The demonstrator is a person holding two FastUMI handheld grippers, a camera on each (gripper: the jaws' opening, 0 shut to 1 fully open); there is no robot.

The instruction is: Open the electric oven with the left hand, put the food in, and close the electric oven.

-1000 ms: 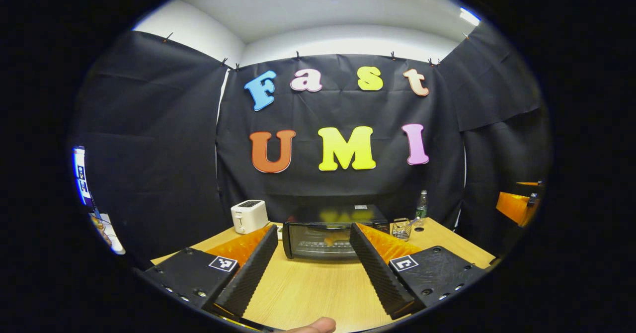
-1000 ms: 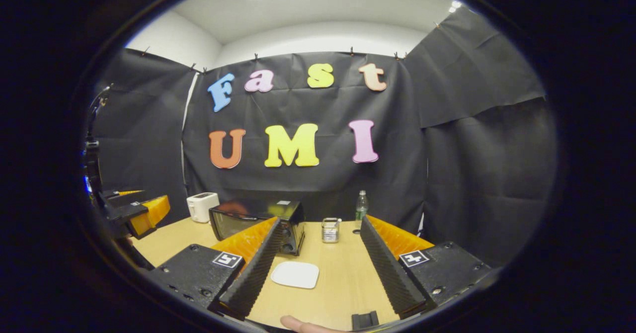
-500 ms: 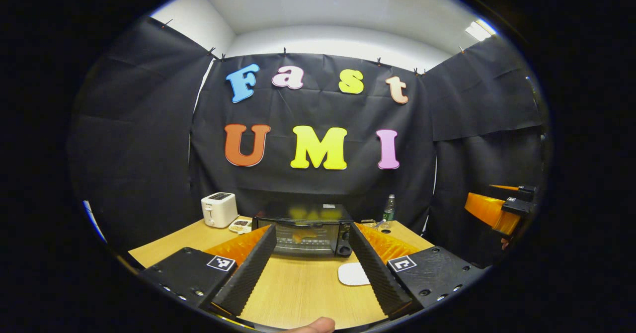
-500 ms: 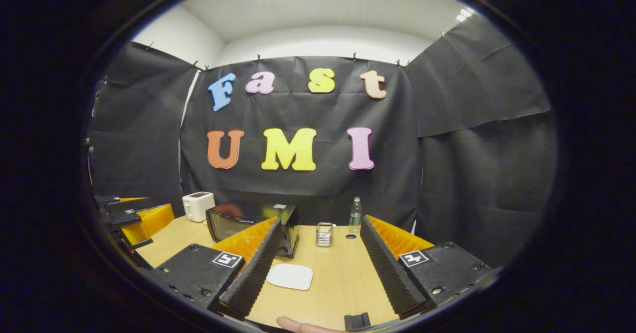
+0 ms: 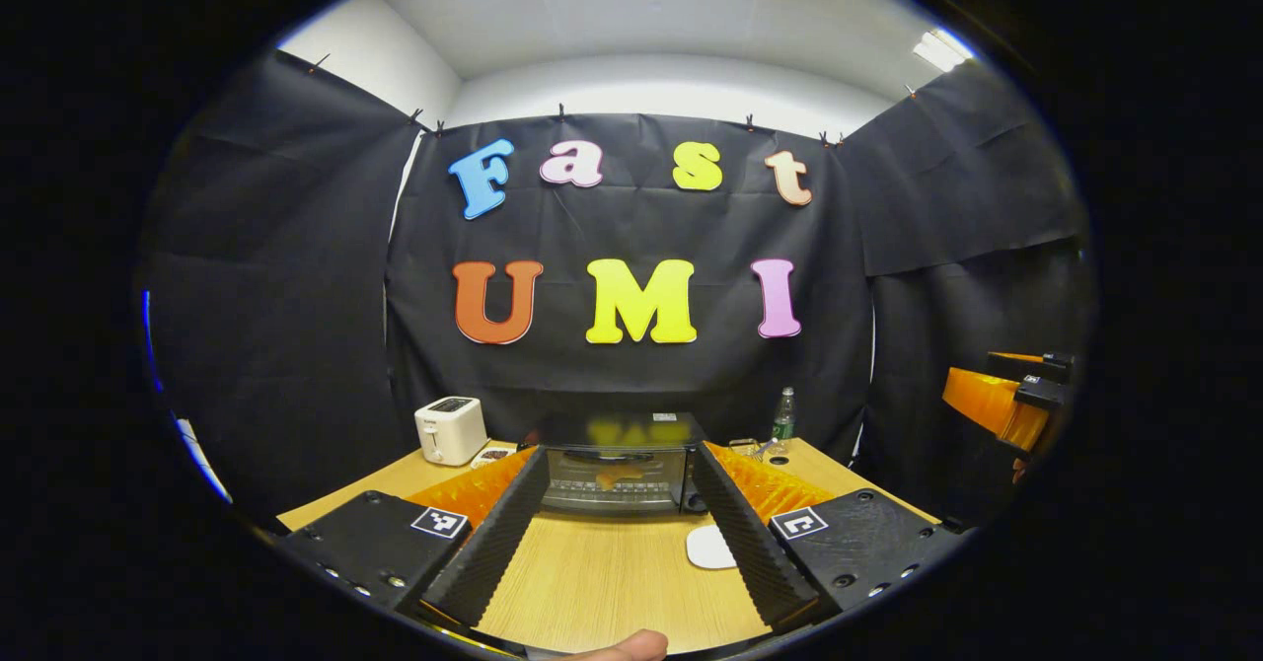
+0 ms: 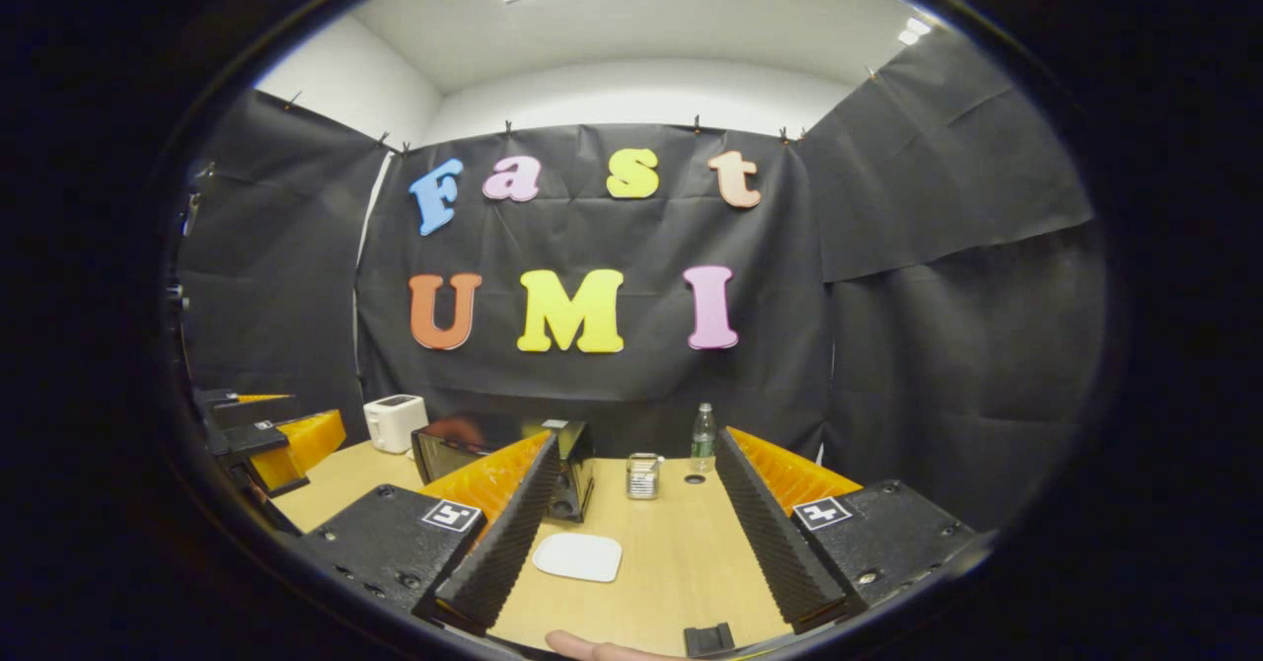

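We stand at the bench (image 5: 602, 582), a wooden top. The oven (image 5: 614, 469) is the biggest thing on it, at the far edge near the middle, its glass door shut and something orange dimly visible on the rack behind it. A second ago the left gripper view had the oven off to one side; now it sits square between our left gripper (image 5: 617, 543) fingers, so we have swung that hand round to face the door. Those fingers are spread wide with nothing between them. We judge this as lining up for the handle along the top of the door, the opening step not yet begun.

Left of the oven stands the toaster (image 5: 450, 430), toward the far left corner, with a small dish (image 5: 490, 457) of something beside it. To the oven's right, along the far edge, are a bottle (image 6: 702, 439) and a wire holder (image 6: 642, 476).

Our right gripper (image 6: 631, 552) has barely shifted; its fingers are also spread and hold nothing. Between them, in front of the oven's right end, lies a white plate (image 6: 578, 556), which looks bare. What food is to go in we cannot tell: perhaps what lies in the dish, perhaps the orange thing already inside.
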